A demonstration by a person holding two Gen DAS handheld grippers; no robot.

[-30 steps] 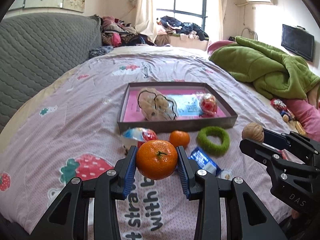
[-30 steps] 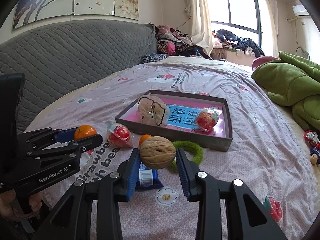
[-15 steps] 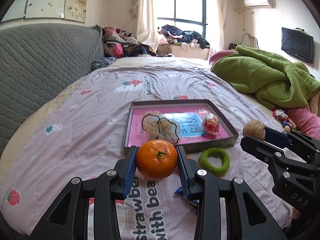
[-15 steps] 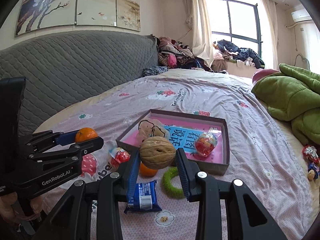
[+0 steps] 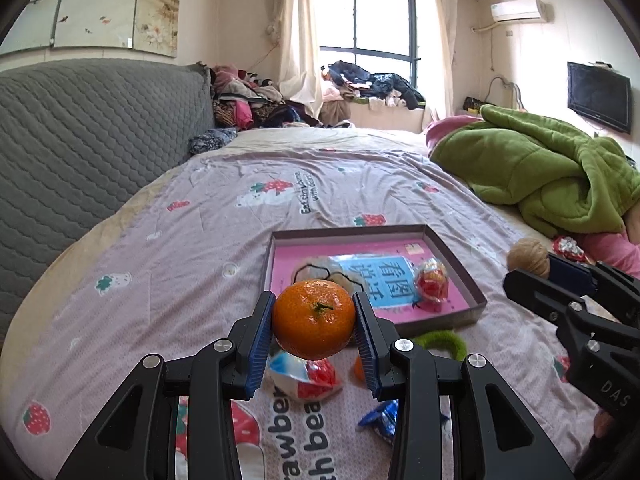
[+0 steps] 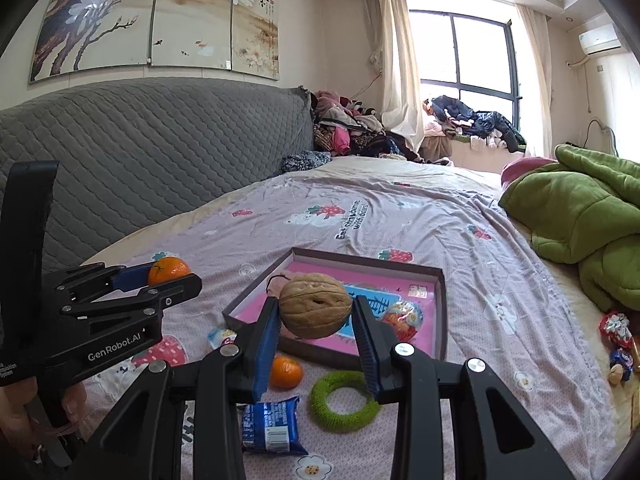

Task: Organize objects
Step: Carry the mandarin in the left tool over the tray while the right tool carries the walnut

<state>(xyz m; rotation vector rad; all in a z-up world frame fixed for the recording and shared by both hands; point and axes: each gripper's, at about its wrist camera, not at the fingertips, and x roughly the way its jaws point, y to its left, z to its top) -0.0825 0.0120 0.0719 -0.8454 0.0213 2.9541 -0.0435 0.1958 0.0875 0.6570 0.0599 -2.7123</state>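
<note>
- Left gripper [image 5: 314,330] was closed on a tangerine [image 5: 314,319], with the blue pads pressing on its two sides, and the fruit hung clear of the bed cover [image 5: 200,216].
- Right gripper [image 6: 316,318] held a walnut [image 6: 315,305] in the same way, pinched between its pads and lifted off the cover.
- Both loads lay in front of the near wall of the shallow box [image 5: 460,256], which rested in the middle of the bed cover with its long side running across the view.
- From the left gripper the box lay ahead and a little to the right; from the right gripper it lay almost straight ahead, so the right one seemed to me the nearer.
- Inside the box a wrapped candy [image 6: 404,314] sat toward the right wall, so the free pink floor was at the left and far side.
- A second tangerine [image 6: 285,372], a green ring [image 6: 344,400] and a blue packet [image 6: 270,426] lay on the cover just before the near wall, not yet put away.
</note>
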